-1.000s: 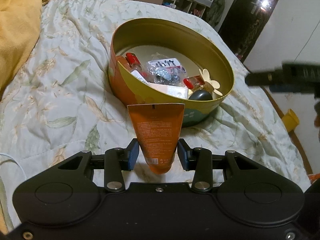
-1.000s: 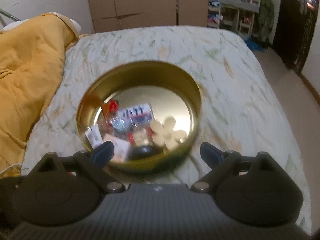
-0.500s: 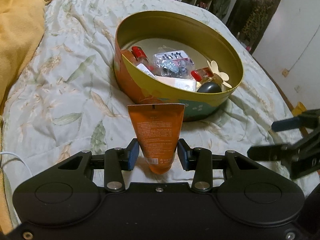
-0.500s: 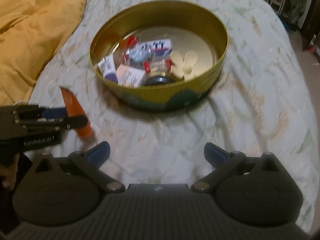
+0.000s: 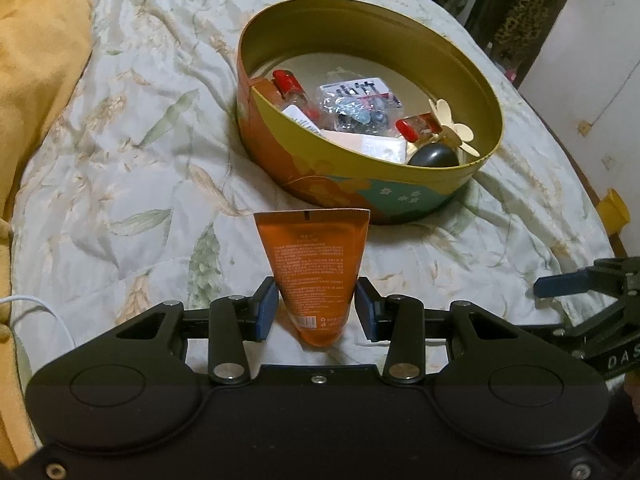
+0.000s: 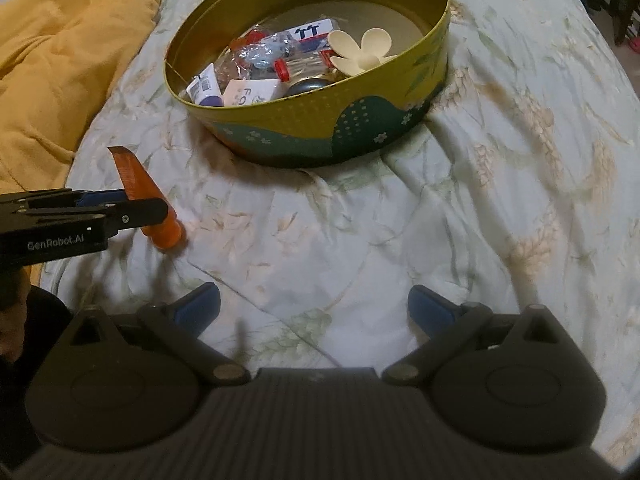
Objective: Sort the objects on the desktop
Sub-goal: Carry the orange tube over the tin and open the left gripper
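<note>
An orange tube (image 5: 316, 268) stands cap-down between the blue pads of my left gripper (image 5: 316, 300), which is shut on it just above the floral bedspread (image 5: 132, 168). The right wrist view shows the same tube (image 6: 138, 188) tilted in that gripper (image 6: 132, 204), left of a round yellow-and-green tin (image 6: 320, 128). The tin (image 5: 400, 12) holds small red-capped bottles, a plastic bag, a white box, a dark oval thing and a cream flower-shaped clip (image 6: 360, 50). My right gripper (image 6: 314, 304) is wide open over bare bedspread in front of the tin, with nothing between its fingers.
A yellow blanket (image 5: 36, 60) is heaped along the left of the bed. A white cable (image 5: 40, 308) lies at the near left. The bed's edge runs down the right, with a yellow object (image 5: 614, 208) beyond it.
My right gripper has come down and tipped toward the bedspread, so the tin now sits higher in its view. In the left view it dropped from upper right to lower right. The left still holds the tube.
</note>
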